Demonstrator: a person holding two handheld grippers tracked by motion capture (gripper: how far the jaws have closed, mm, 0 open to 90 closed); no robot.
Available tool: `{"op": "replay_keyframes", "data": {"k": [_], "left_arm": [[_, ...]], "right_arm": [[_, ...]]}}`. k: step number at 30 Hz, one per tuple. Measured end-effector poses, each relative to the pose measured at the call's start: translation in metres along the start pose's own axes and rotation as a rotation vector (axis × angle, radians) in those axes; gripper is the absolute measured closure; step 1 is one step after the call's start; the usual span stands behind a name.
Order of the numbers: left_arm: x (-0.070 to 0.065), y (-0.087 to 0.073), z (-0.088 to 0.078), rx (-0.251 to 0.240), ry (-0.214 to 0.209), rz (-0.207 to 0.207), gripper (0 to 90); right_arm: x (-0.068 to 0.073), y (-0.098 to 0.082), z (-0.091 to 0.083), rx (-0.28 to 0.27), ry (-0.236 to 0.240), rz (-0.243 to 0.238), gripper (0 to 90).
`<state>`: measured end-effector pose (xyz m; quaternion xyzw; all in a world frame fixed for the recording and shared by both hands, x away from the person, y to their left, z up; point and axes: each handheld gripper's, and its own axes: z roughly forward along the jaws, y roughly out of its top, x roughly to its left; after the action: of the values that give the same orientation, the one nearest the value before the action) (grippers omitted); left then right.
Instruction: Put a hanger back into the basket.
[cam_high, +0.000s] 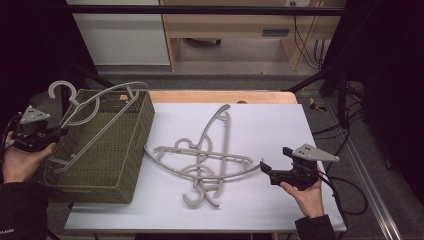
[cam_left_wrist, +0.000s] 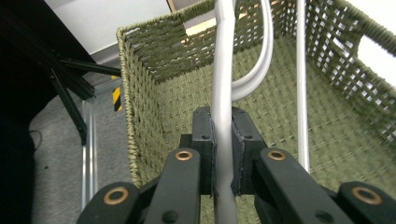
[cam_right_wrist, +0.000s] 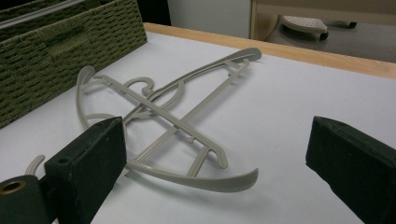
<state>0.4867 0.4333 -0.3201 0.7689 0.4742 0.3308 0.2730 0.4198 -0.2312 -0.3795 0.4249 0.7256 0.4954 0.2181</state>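
Note:
A grey plastic hanger (cam_high: 95, 117) lies tilted across the green woven basket (cam_high: 134, 145), hook up at the far left. My left gripper (cam_high: 52, 134) is shut on that hanger's arm (cam_left_wrist: 222, 93) at the basket's left rim, pads pressed on both sides. Two more grey hangers (cam_high: 205, 155) lie crossed on the white tabletop. My right gripper (cam_high: 265, 167) rests open at the right of them, jaws wide apart, with the nearer hanger's curved end (cam_right_wrist: 233, 179) just ahead of its fingers.
The white tabletop (cam_high: 270, 120) has bare room at the back right. A wooden edge (cam_high: 220, 96) runs along the far side. Cables (cam_high: 345, 192) trail off the right edge. The basket's woven walls (cam_left_wrist: 140, 98) rise around the held hanger.

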Motion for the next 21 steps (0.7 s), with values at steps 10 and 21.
{"op": "replay_keyframes", "data": {"k": [10, 21], "left_arm": [[0.001, -0.017, 0.014, 0.052, 0.005, 0.011, 82.2], [-0.005, -0.034, 0.04, 0.147, -0.004, 0.016, 81.9]], "right_arm": [[0.001, 0.0, 0.001, 0.01, 0.0, -0.004, 5.4], [0.003, -0.002, 0.006, 0.03, 0.002, -0.009, 5.4]]}}
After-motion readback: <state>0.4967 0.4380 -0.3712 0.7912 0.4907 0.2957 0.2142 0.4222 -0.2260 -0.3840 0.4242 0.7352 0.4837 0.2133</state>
